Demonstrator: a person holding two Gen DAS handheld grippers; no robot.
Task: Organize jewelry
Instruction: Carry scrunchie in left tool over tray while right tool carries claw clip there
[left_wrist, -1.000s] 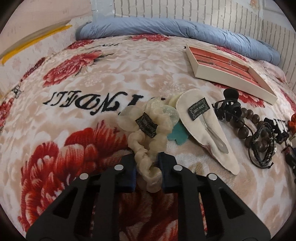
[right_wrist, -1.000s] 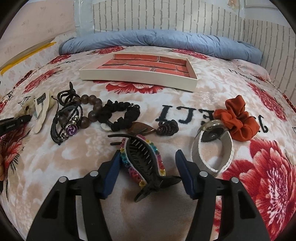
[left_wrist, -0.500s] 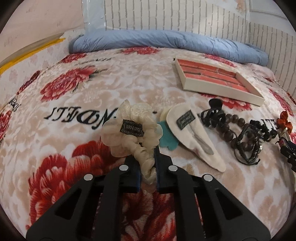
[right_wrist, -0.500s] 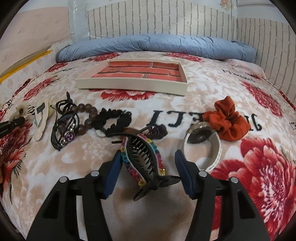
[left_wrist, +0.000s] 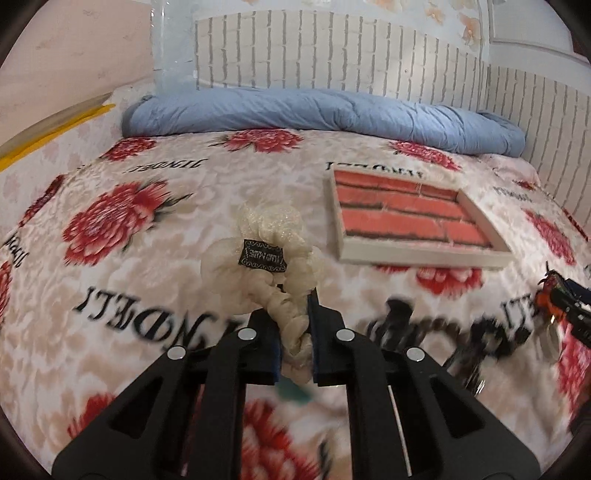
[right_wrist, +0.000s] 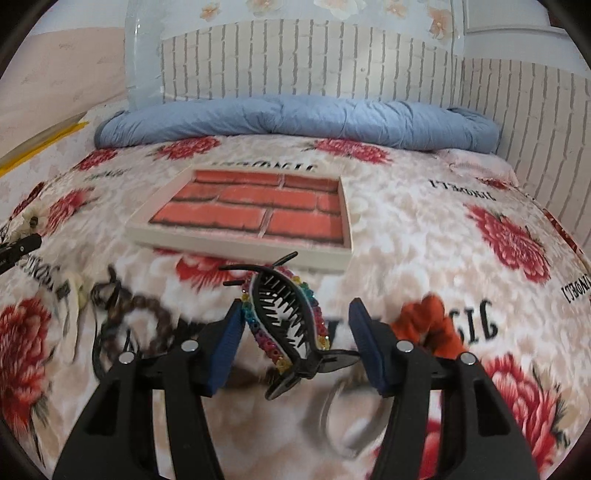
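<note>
1. Pinching only one end, the left tool (left_wrist: 293, 332) is closed on the cream scrunchie (left_wrist: 266, 254), held above the bed (left_wrist: 147, 280); soft fabric could be lost from the pads.
2. Spanning half-wide, the right tool (right_wrist: 295, 339) is clamped across the rainbow claw clip (right_wrist: 286, 314), short of the brick-lined tray (right_wrist: 236, 242); its hinge end could twist free.

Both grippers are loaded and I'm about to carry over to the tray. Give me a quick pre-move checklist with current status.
1. Left gripper clamped on the cream scrunchie: ok, jaws pinch its lower loop.
2. Right gripper on the rainbow hair claw: ok, jaws stand wide with the claw spanning them.
3. Both items lifted off the floral blanket: ok.
4. Tray has room: ok, the brick-print floor looks bare.
5. Path to the tray: ok, nothing stands between.
6. Claw grip security: cannot tell, only its hinge end and one side show contact.
</note>
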